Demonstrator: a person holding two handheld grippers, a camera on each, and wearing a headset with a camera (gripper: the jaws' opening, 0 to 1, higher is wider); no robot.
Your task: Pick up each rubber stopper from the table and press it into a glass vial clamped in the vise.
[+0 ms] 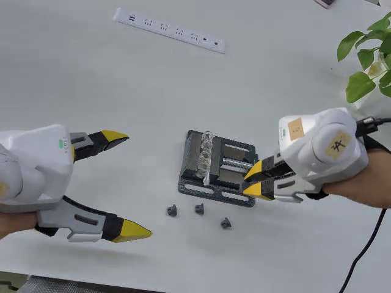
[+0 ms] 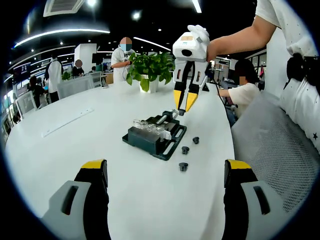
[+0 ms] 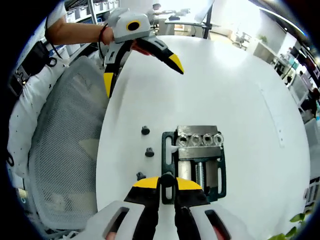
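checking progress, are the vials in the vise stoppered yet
Not yet: the vials show open mouths, and three stoppers lie on the table.

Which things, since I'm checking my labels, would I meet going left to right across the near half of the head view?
left gripper → left stopper → middle stopper → right stopper → right gripper. The vise spans the same stretch as the stoppers, so it is left out.
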